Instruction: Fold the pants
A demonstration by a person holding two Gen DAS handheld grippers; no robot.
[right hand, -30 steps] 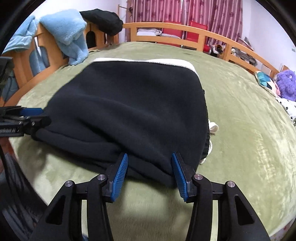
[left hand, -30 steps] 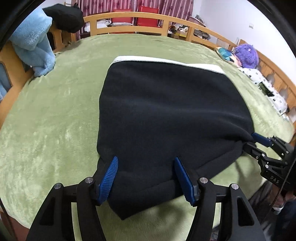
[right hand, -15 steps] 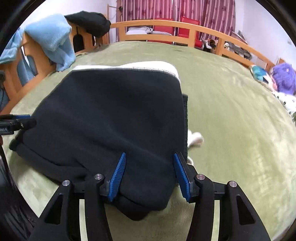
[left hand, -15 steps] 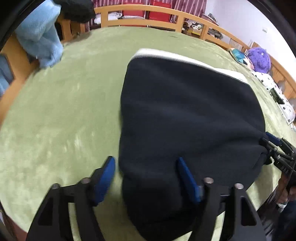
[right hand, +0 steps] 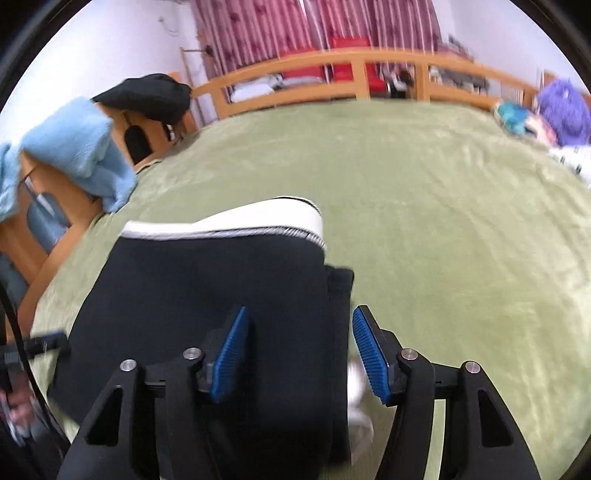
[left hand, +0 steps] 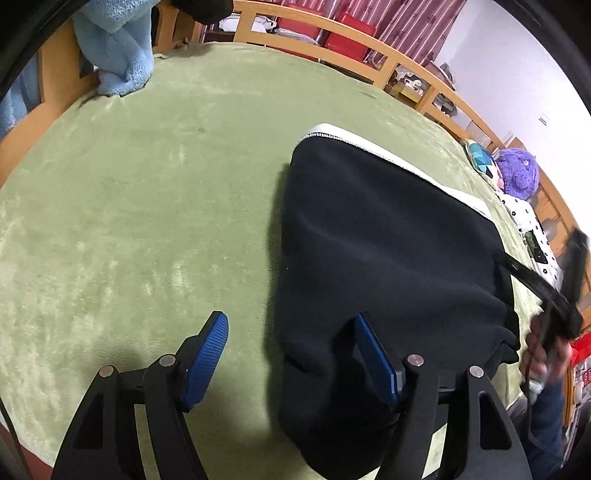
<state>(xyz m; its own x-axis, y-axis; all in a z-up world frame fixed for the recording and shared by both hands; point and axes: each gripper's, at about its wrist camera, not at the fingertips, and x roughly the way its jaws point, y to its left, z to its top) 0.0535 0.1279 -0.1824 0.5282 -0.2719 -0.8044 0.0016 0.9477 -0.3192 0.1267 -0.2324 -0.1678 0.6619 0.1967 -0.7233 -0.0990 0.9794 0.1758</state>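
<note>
Black fleece pants [left hand: 388, 240] with a white waistband [left hand: 388, 158] lie folded on the green blanket [left hand: 147, 184]. My left gripper [left hand: 291, 354] hovers over their near left edge, jaws closing. Its left pad is over bare blanket and its right pad is against the cloth, with nothing pinched. My right gripper [right hand: 299, 354] is over the near right edge of the pants [right hand: 221, 288], jaws opening. The cloth's edge lies between its pads without being pressed. Each gripper shows blurred at the other view's edge: right gripper [left hand: 554, 295], left gripper [right hand: 37, 347].
A wooden bed rail [left hand: 332, 33] rings the blanket. A light blue blanket [right hand: 81, 147] and a black garment [right hand: 147, 96] hang over the rail at the left. A purple plush toy [left hand: 517, 173] and a spotted cloth lie at the far right.
The left gripper slid left, so the pants now sit to the right between its fingers. The right gripper slid right to the pants' right edge and its jaws widened. Both views rolled.
</note>
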